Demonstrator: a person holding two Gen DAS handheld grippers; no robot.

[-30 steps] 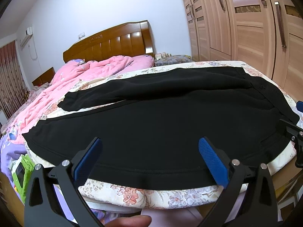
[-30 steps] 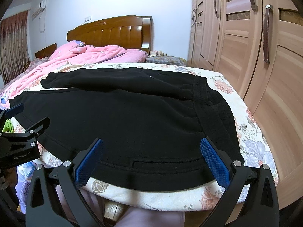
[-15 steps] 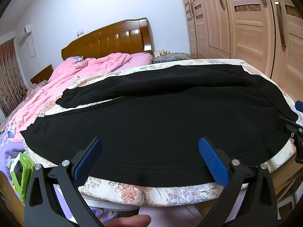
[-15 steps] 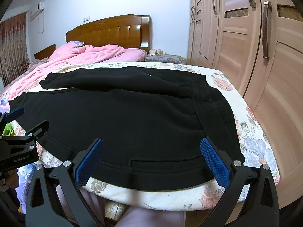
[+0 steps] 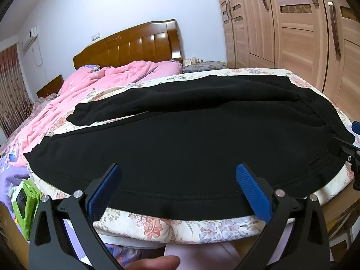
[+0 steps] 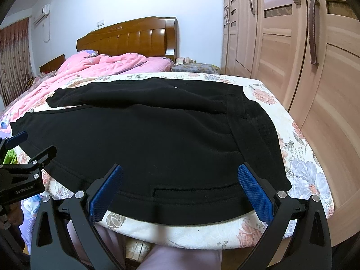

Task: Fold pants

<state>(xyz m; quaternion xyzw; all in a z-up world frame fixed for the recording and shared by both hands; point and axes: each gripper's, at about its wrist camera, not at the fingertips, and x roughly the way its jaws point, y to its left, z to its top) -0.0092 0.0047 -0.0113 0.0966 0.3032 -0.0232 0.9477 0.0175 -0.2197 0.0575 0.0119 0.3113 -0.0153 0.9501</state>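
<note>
Black pants point(image 5: 191, 135) lie spread flat across the foot of the bed, both legs running left, the waistband point(image 6: 254, 130) at the right. My left gripper point(image 5: 180, 184) is open and empty, hovering over the near edge of the near leg. My right gripper point(image 6: 180, 184) is open and empty over the near edge by the waistband and a pocket slit point(image 6: 191, 191). Each gripper shows at the edge of the other's view: the right one point(image 5: 351, 153), the left one point(image 6: 27, 162).
The floral bed sheet point(image 6: 299, 157) ends close below the pants. A pink quilt point(image 5: 94, 85) is heaped at the far left before the wooden headboard point(image 5: 130, 42). A wooden wardrobe point(image 6: 303, 56) stands close along the bed's right side. A green object point(image 5: 24, 204) sits low left.
Both grippers have risen slightly and stay open. The pants have not moved.
</note>
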